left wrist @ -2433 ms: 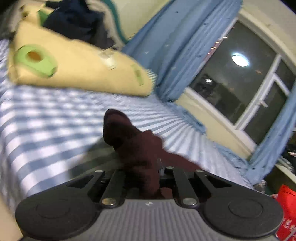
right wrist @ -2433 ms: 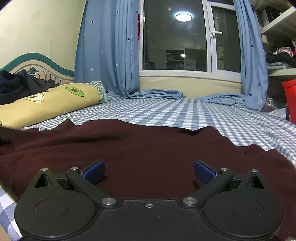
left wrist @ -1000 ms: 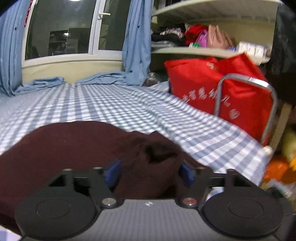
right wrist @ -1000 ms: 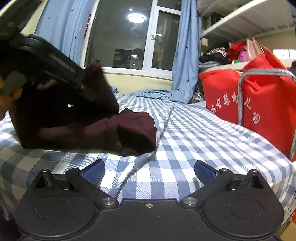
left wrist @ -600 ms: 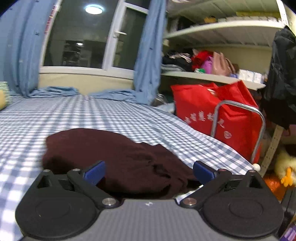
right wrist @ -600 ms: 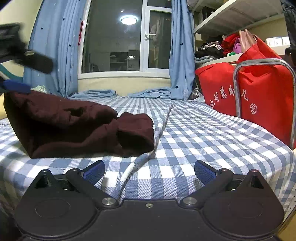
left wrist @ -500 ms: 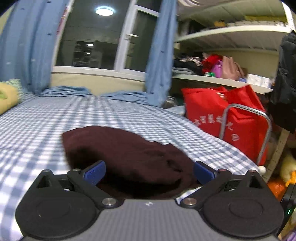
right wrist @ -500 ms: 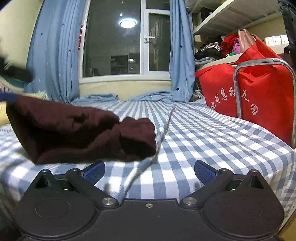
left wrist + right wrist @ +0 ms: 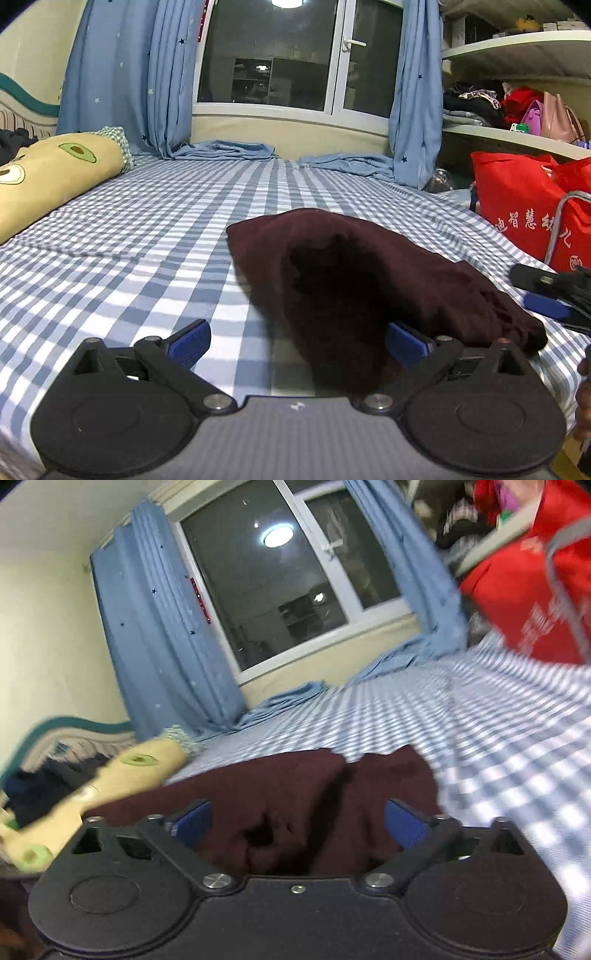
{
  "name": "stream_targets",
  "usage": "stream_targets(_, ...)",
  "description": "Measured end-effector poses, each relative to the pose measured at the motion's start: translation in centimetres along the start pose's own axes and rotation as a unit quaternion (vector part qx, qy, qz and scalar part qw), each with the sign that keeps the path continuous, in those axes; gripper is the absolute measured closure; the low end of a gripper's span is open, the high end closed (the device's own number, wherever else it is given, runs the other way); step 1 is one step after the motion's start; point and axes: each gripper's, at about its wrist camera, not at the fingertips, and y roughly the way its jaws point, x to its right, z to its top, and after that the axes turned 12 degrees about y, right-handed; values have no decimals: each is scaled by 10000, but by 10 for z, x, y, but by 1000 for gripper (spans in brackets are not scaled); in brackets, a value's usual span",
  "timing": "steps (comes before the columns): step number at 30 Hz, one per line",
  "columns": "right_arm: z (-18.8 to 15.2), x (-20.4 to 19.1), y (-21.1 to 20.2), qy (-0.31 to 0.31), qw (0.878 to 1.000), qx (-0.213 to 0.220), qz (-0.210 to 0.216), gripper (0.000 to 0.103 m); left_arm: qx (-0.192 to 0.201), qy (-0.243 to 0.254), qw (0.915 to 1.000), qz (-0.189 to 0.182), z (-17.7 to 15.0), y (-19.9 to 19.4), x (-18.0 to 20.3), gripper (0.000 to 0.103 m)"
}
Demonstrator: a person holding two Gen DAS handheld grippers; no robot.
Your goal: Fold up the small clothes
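The dark maroon garment point(image 9: 373, 269) lay bunched in a loose heap on the blue-and-white checked bedsheet point(image 9: 122, 236), toward the right side of the bed in the left wrist view. Its near end ran down between the fingers of the left gripper point(image 9: 297, 341), closer to the right pad, which the cloth partly covered; the left pad stood apart from it over bare sheet. The jaws were spread wide and gripped nothing.

In the right wrist view, which was tilted and blurred, the same garment point(image 9: 295, 794) filled the space in front of the right gripper point(image 9: 297, 821) and lay between its two blue pads. Those jaws were also spread wide, with the cloth lying loose between them and not pinched. In the left wrist view the right gripper point(image 9: 554, 295) showed at the far right edge, just beside the garment's right side.

Around the garment the checked sheet covered the whole bed. A yellow pillow point(image 9: 48, 177) with avocado prints lay along the left side, near a headboard point(image 9: 55, 734) edged in teal. Behind the bed stood a dark window point(image 9: 295, 55) reflecting a ceiling light, flanked by blue star-print curtains point(image 9: 129, 74) whose hems pooled on the sheet. To the right sat a red bag point(image 9: 524, 203) with white characters, and above it shelves point(image 9: 517, 133) held clothes and bags.
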Motion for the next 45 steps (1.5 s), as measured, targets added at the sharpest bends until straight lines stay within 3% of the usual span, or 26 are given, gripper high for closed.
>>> stream_targets(5, 15, 1, 47, 195, 9975, -639, -224, 44, 133, 357, 9992, 108, 0, 9, 11, 6)
stream_targets(7, 16, 3, 64, 282, 9952, -898, -262, 45, 203, 524, 9983, 123, 0, 8, 16, 9)
stream_targets(9, 16, 5, 75, 427, 9935, -1002, -320, 53, 300, 691, 9971, 127, 0, 7, 22, 16)
stream_targets(11, 17, 6, 81, 597, 9928, -992, -292, 79, 378, 899, 9951, 149, 1, 5, 30, 22)
stream_targets(12, 18, 5, 82, 640, 9927, -987, -252, 82, 419, 1030, 9936, 178, 1, 5, 35, 28)
stream_targets(13, 21, 3, 81, 567, 9939, -921, -204, 92, 436, 1179, 9918, 221, 3, 5, 40, 28)
stream_targets(17, 41, -16, 62, -176, 9991, -340, -161, 97, 500, 1585, 9855, 331, 9, 4, 56, 30)
stream_targets(22, 77, -17, 39, -438, 9988, 164, -151, 97, 619, 2175, 9732, 427, 13, 2, 81, 30)
stream_targets(26, 86, 1, 26, -446, 9977, 322, -406, 97, 630, 2857, 9552, 441, 12, 4, 107, 41)
stream_targets(32, 72, 49, 23, -101, 9968, 52, -797, 97, 596, 4264, 9018, 366, 2, 5, 139, 51)
stream_targets(35, 58, 60, 28, -64, 9957, -119, -918, 97, 499, 4655, 8833, 258, 0, 7, 145, 55)
stream_targets(39, 45, 65, 31, -218, 9939, -124, -1073, 97, 374, 5209, 8525, 226, -8, 12, 152, 59)
stream_targets(45, 39, 59, 38, -672, 9885, -119, -1353, 97, 347, 5760, 8162, 306, -23, 26, 158, 61)
